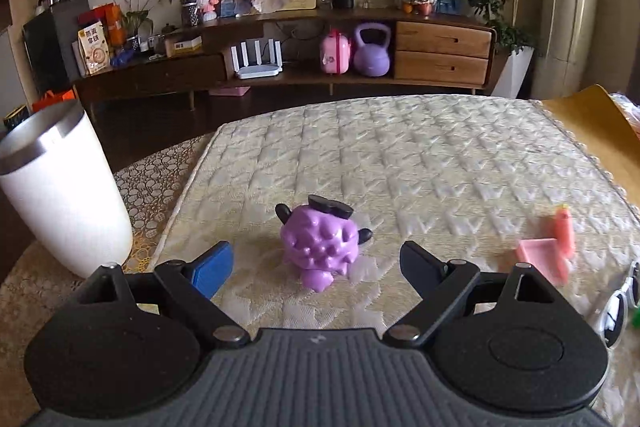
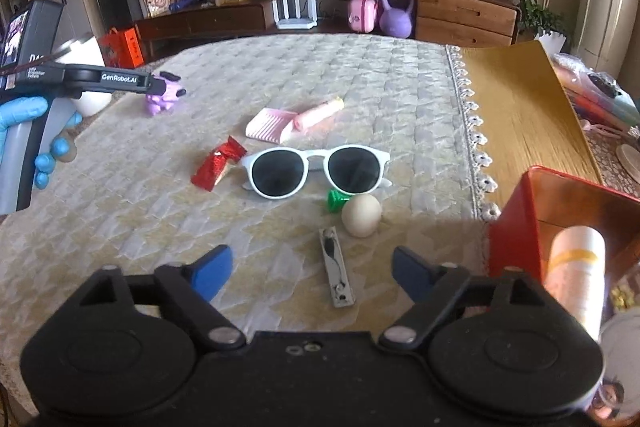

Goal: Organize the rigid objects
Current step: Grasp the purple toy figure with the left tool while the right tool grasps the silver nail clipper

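The left gripper [image 1: 316, 265] hangs with its jaws spread wide and nothing clamped; the glossy purple bumpy toy figure with black ears and a black hat [image 1: 318, 243] stands between and just beyond its fingertips on the cream quilted cloth over the counter [image 1: 420, 155], not touched by either pad. From the right wrist view the same toy [image 2: 162, 98] sits far left of the white-framed round sunglasses with dark lenses [image 2: 316, 169], partly hidden behind the left gripper's dark finger. The right gripper [image 2: 312, 269] is parted as well, holding nothing, and a slim grey flat bar [image 2: 336, 269] lies on the cloth between its fingertips, nearer the right one, free of both pads. Just below the sunglasses rest a pale beige egg [image 2: 361, 215] and a small green plastic piece [image 2: 335, 200]; to their left lies a red foil wrapper [image 2: 218, 163]; above them a pink ribbed dustpan [image 2: 266, 125] touches a pink cylinder with a yellow tip [image 2: 320, 113]. Lower right of the sunglasses stands a red open box [image 2: 516, 227], cut off by the frame edge, with a blurred cream tube [image 2: 576, 275] in it. In the left view the pink items are smeared, and a white tumbler with a metal rim [image 1: 64, 195] stands left of the toy, its edge cropped.
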